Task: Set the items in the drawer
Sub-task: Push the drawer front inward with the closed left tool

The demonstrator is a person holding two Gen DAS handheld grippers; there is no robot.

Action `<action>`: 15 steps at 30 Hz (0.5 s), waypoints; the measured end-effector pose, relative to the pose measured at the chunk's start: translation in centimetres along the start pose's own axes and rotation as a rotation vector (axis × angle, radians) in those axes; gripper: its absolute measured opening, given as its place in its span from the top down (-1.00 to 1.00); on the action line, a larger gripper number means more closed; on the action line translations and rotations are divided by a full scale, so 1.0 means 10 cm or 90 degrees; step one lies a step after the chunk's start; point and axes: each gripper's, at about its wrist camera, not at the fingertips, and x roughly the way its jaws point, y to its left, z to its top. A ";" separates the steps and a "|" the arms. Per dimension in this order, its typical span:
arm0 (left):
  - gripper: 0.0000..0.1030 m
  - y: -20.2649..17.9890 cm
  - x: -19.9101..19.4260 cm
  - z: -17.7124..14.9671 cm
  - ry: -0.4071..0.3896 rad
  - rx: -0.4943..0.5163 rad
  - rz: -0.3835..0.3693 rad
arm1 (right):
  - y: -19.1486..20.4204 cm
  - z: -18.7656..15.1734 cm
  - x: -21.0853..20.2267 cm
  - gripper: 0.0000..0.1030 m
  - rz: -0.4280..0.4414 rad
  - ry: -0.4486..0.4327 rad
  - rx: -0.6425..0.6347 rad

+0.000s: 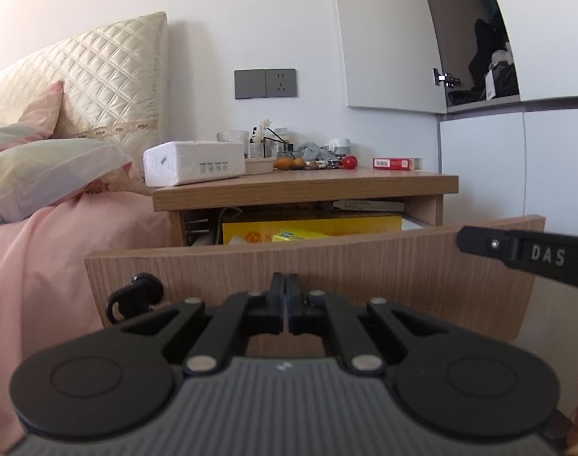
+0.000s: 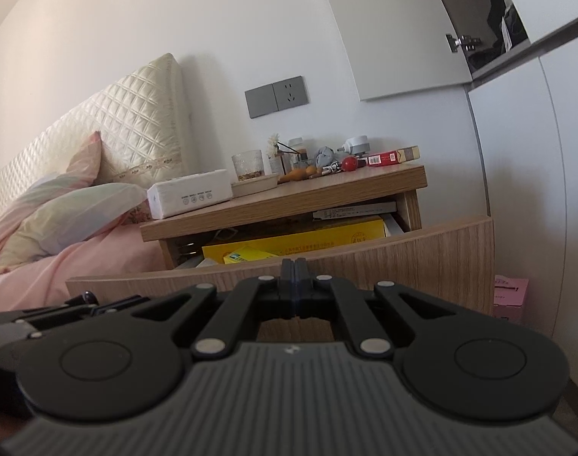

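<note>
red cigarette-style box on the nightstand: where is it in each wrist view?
Left wrist: red box sits right of centre, at the right end of the nightstand top, right of the red ball.
Right wrist: red box is above and right of centre, tilted with the view, again at the nightstand's right end.
Shared landmark: grey wall socket, up and left of the box in both.

Ahead of the gripper a white wall carries a grey socket plate. To the left stands a bed with pink cover and a cream quilted headboard. To the right are white cupboard doors, the upper one open.
</note>
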 end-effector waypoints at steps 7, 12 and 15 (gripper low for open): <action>0.91 0.07 0.28 0.07 0.014 0.001 -0.009 | 0.00 0.06 0.26 0.99 -0.013 0.011 -0.014; 0.91 0.06 0.47 0.12 0.016 0.006 -0.003 | -0.02 0.11 0.46 0.98 -0.018 0.018 -0.027; 0.91 0.06 0.59 0.14 0.015 0.015 0.001 | -0.02 0.13 0.58 0.98 -0.021 0.020 -0.037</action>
